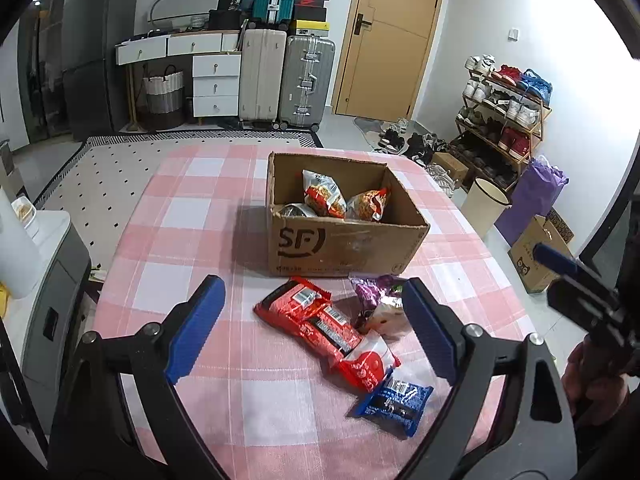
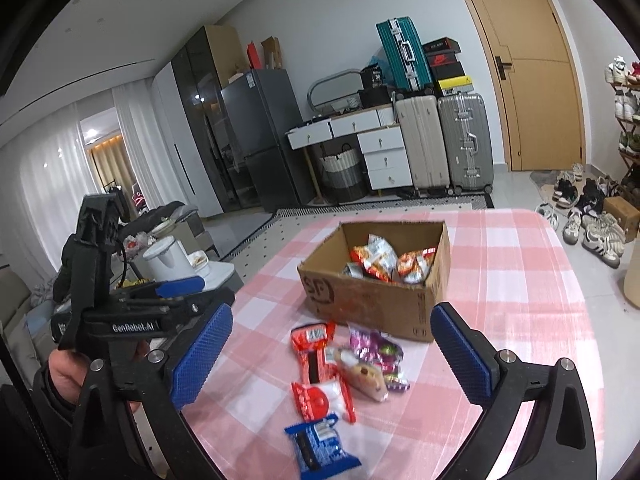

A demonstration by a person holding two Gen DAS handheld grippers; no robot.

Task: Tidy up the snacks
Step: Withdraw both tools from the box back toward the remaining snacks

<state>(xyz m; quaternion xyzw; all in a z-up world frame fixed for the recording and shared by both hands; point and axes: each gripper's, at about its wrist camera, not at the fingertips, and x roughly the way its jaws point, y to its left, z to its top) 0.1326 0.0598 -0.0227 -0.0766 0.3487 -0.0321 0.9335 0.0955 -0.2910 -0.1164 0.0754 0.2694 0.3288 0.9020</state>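
I have both tongs spread wide and empty above the near part of the worktop, which wears a pink and white checked cloth. My left tongs frame the loose snacks: between the blue fingers I see the long red packet lying slantwise, the red and white packet at its near end, and the blue packet nearest of all. The purple wrappers and a pale bun in clear wrap lie just inside the right finger, touching the red packet's right side. None of them is touched by the fingers; they lie below and beyond the tips.

Through the right wrist camera my right tongs bracket the same heap: red packet, bun, purple wrappers, red and white packet and blue packet, all between the two blue fingers and clear of both.

Just beyond the heap stands the open cardboard box, marked SF on its near wall. Inside it lie two orange-red snack bags and a silvery one, resting against each other. The left device shows at the left of the right camera's view, gripped by my hand.
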